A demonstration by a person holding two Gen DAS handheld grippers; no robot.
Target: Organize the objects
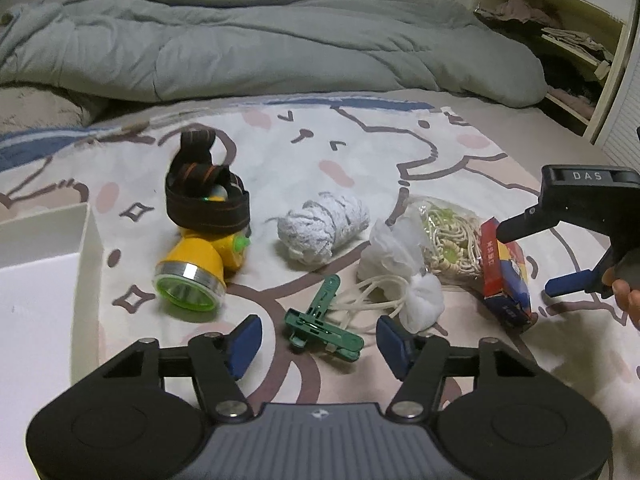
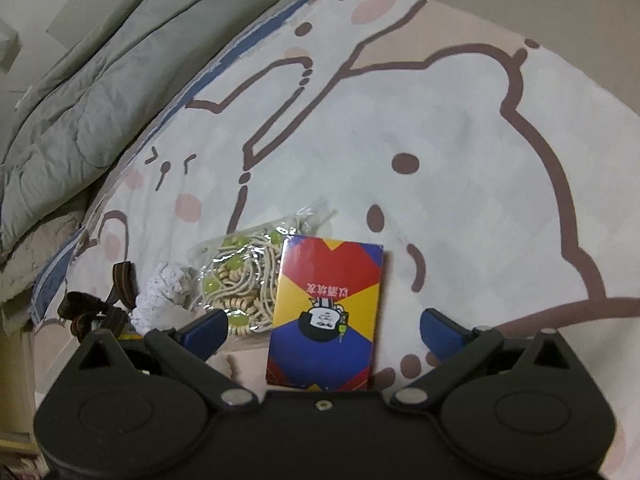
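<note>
Several objects lie on a cartoon-print bed sheet. In the left wrist view my left gripper [image 1: 318, 342] is open, its blue pads either side of a green clothes peg [image 1: 320, 320]. Beyond it lie a yellow headlamp [image 1: 200, 256] with a dark strap, a white cloth roll [image 1: 322, 226], a white mesh pouch [image 1: 400, 268] with cords, a bag of beads [image 1: 450, 240] and a red, yellow and blue card box [image 1: 506, 276]. My right gripper [image 1: 528, 260] hangs open over that box. In the right wrist view the right gripper [image 2: 324, 330] is open around the card box [image 2: 326, 316], beside the bead bag [image 2: 244, 276].
A white box [image 1: 86, 248] stands at the left edge of the sheet. A grey-green duvet [image 1: 260, 44] is bunched along the back of the bed. An open shelf unit [image 1: 572, 56] with cloths stands at the far right. The person's hand [image 1: 630, 300] holds the right gripper.
</note>
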